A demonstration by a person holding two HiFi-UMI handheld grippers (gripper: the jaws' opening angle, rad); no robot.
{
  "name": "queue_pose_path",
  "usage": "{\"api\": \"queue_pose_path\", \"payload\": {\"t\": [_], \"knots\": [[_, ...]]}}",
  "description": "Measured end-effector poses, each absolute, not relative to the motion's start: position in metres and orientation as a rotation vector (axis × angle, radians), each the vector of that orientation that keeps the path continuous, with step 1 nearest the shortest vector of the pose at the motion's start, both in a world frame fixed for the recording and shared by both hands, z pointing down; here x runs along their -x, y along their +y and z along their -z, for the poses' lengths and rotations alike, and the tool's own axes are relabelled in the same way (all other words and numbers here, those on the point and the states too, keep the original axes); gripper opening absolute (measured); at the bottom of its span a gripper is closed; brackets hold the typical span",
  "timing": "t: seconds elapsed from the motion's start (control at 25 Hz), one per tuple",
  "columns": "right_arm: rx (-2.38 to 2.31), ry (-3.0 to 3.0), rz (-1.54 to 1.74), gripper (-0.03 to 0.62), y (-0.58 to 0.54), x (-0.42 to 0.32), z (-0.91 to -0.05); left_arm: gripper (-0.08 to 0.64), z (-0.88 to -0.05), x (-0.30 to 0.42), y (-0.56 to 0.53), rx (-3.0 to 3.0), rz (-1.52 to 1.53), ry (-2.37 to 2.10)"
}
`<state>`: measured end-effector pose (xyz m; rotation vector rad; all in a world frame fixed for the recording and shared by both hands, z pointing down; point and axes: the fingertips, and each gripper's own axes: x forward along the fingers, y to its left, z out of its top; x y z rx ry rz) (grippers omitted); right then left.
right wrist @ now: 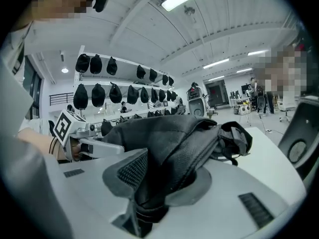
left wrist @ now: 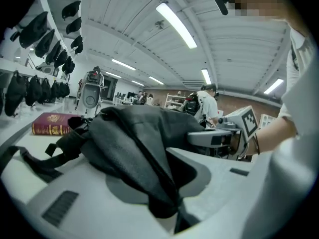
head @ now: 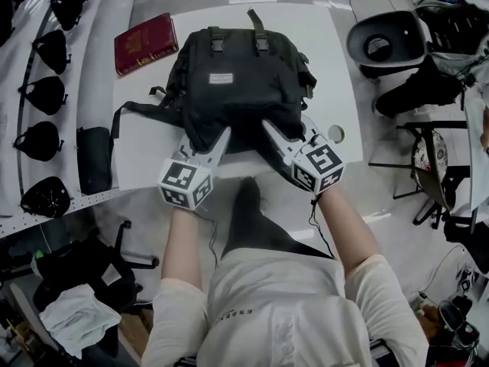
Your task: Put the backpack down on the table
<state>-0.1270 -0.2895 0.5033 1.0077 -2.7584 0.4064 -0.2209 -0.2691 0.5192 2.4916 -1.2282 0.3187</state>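
While both tools are reaching in from the near edge of the desk (head: 321, 52), the black backpack (head: 229, 82) is lying across the middle of the white top, its handle end pointing away from the person. The left tool (head: 220, 140) is biting on the backpack's near left corner, and its own view is showing dark cloth pinched deep between the two pale jaws. The right tool (head: 271, 132) is clamping the near right corner in the same way, with a fold of mesh and cloth squeezed between its jaws. Both tools are pointing slightly downward and sitting close together, each one showing in the other's view, with the marker cubes hanging just off the desk's near edge. One shoulder strap (head: 141, 107) is trailing off the backpack's left side onto the desk. A red book (head: 145, 43) is lying at the far left corner of the desk, just beside the backpack. A grey chair (head: 386, 40) is standing beyond the desk's right side.
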Motion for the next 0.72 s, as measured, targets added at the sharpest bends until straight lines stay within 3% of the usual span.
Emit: {"api": "queue_pose_path", "payload": {"t": [0.64, 0.72], "knots": [[-1.106, -2.610, -0.518, 0.176, -0.250, 0.121, -0.564, 0.105, -0.576, 0.226, -0.230, -2.466, -0.283, -1.240], [-1.129, -2.580, -0.507, 0.191, -0.249, 0.117, -0.566, 0.138, -0.575, 0.230, -0.231, -2.467, -0.264, -1.326]]}}
